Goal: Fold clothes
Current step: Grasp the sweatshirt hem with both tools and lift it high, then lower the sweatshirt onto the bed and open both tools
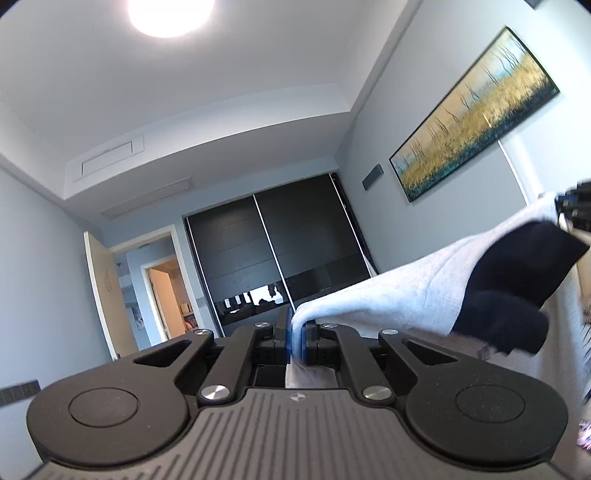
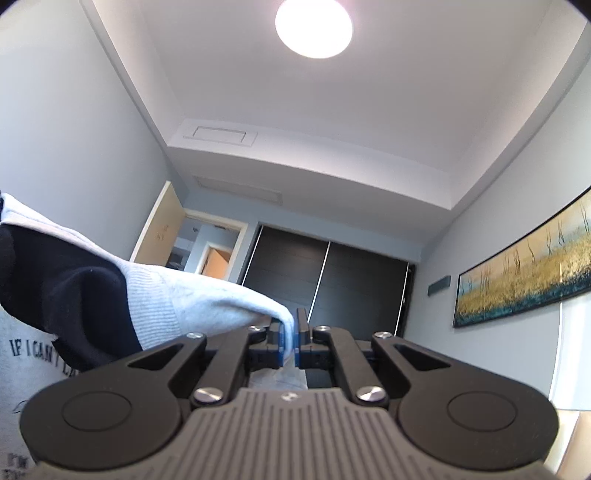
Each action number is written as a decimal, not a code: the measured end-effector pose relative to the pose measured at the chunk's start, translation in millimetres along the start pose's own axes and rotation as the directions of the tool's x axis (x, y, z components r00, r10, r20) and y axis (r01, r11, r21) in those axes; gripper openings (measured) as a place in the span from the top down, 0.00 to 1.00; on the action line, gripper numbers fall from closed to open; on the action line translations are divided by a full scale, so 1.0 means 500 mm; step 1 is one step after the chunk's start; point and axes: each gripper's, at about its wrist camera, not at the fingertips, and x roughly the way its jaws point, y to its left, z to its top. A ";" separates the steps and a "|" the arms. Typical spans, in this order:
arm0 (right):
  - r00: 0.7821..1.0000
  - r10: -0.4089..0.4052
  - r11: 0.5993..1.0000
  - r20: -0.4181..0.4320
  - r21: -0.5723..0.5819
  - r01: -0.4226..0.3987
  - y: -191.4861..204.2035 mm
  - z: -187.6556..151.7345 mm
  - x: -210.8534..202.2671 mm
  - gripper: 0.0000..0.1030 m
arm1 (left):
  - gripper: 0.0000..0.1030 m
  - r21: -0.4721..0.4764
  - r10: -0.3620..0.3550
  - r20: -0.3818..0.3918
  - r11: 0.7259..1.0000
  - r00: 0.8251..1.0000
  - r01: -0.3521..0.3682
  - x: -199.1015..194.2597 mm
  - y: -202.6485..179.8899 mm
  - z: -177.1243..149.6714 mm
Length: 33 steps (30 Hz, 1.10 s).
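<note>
A light grey sweatshirt (image 1: 399,288) with a dark navy hood or collar part (image 1: 517,280) hangs in the air between my two grippers. My left gripper (image 1: 295,332) is shut on one edge of it, and the cloth stretches away up to the right. My right gripper (image 2: 291,336) is shut on the other edge of the sweatshirt (image 2: 207,299), which runs off to the left past its navy part (image 2: 74,295). Printed black lettering (image 2: 37,354) shows on the hanging front. The right gripper also shows at the far right of the left wrist view (image 1: 576,206).
Both cameras point up across a bedroom. A dark sliding wardrobe (image 1: 280,254) stands at the far wall, an open door (image 1: 107,295) to its left, a long framed painting (image 1: 480,114) on the right wall, a round ceiling lamp (image 2: 314,27) overhead.
</note>
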 end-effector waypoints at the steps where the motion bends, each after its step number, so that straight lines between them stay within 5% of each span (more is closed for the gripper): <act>1: 1.000 0.000 1.000 -0.001 -0.001 0.000 0.000 -0.002 0.006 0.95 | 0.97 0.004 -0.005 -0.010 1.000 1.000 0.005 0.011 -0.001 0.000; 6: 0.996 0.005 1.000 -0.092 0.003 -0.005 0.019 -0.050 0.077 0.95 | 0.97 0.021 -0.041 -0.141 0.999 0.989 0.045 0.112 -0.014 -0.049; 10: 0.966 0.043 0.999 -0.254 0.014 -0.041 0.053 -0.182 0.190 0.95 | 0.97 0.034 -0.062 -0.324 0.996 0.944 0.077 0.262 -0.038 -0.165; 17: 0.814 0.085 0.996 -0.575 0.029 -0.083 0.137 -0.488 0.420 0.95 | 0.97 0.015 -0.081 -0.572 0.994 0.816 0.109 0.533 -0.099 -0.419; 20: 0.743 0.084 0.996 -0.664 0.061 -0.058 0.158 -0.592 0.513 0.95 | 0.97 -0.011 -0.085 -0.627 0.995 0.775 0.101 0.629 -0.111 -0.496; 28: 0.665 0.037 0.999 -0.746 0.049 -0.001 0.183 -0.794 0.748 0.95 | 0.97 -0.081 -0.092 -0.718 0.996 0.690 0.048 0.814 -0.110 -0.665; 33: 0.548 0.048 0.998 -0.835 0.056 -0.003 0.232 -0.952 0.848 0.95 | 0.97 -0.089 -0.113 -0.796 0.994 0.594 0.070 0.885 -0.160 -0.820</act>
